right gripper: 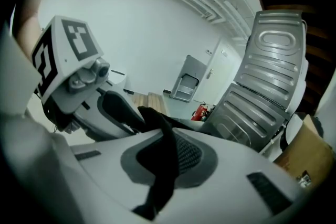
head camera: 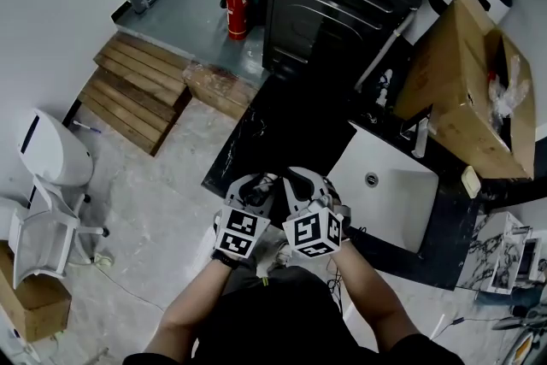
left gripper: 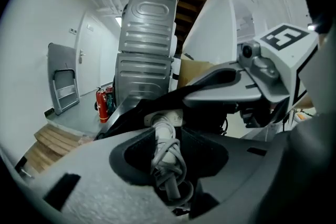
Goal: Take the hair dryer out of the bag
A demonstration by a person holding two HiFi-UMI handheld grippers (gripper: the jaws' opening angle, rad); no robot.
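The white, cord-wrapped hair dryer (left gripper: 166, 136) lies between the partly parted jaws of the left hand-held gripper (left gripper: 172, 168), while the right hand-held gripper (right gripper: 167, 168) pinches the black bag (right gripper: 160, 126).

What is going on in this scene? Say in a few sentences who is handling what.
A person holds a gripper in each hand, close together in front of the body. The right gripper has its fingers shut on a fold of the black bag. The left gripper has its fingers apart around a white coiled cord, probably the hair dryer's, which sticks out of the bag. The dryer's body is not in view.
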